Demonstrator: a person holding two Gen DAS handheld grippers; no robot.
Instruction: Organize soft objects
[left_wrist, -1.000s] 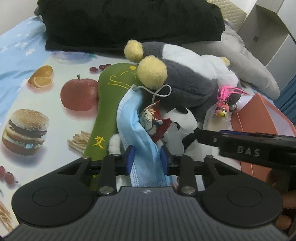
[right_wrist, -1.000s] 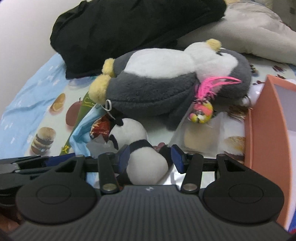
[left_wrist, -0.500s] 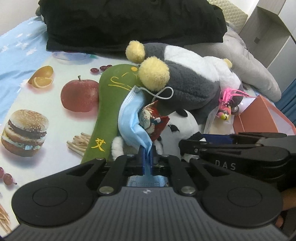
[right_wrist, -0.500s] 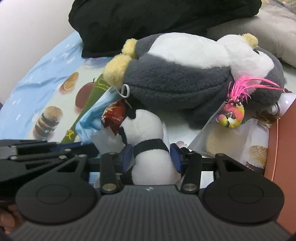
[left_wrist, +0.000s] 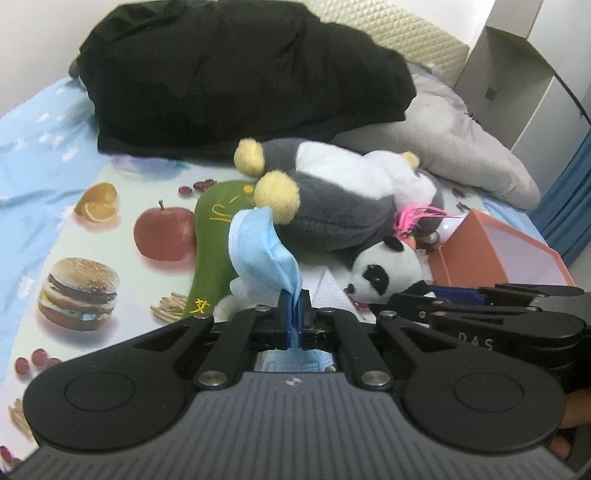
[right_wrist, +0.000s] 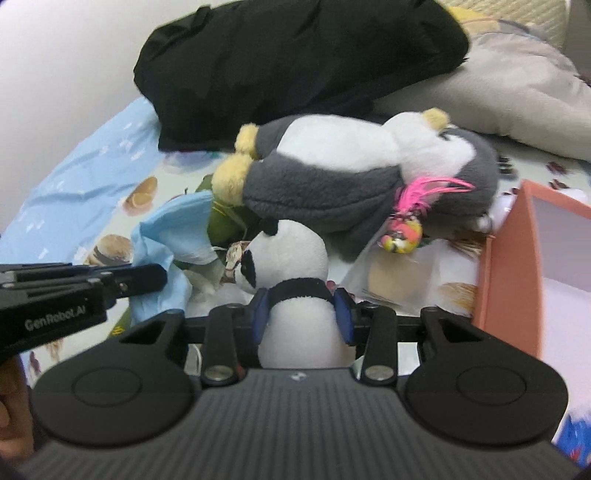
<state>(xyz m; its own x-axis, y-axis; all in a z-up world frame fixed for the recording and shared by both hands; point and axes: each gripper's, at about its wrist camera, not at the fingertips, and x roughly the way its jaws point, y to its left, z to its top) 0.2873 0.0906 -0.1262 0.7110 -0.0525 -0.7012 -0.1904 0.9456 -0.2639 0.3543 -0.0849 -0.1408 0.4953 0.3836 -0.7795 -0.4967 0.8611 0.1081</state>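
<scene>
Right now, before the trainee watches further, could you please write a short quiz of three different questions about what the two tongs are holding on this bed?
1. True or false: the left tongs are shut on the blue face mask.
2. Which toy sits between the right tongs: A) the grey penguin plush, B) the panda plush, C) the pink feathered toy?
3. Fill in: the orange box stands to the ____ of the panda plush in the right wrist view.

Key: 1 true; 2 B; 3 right.
</scene>
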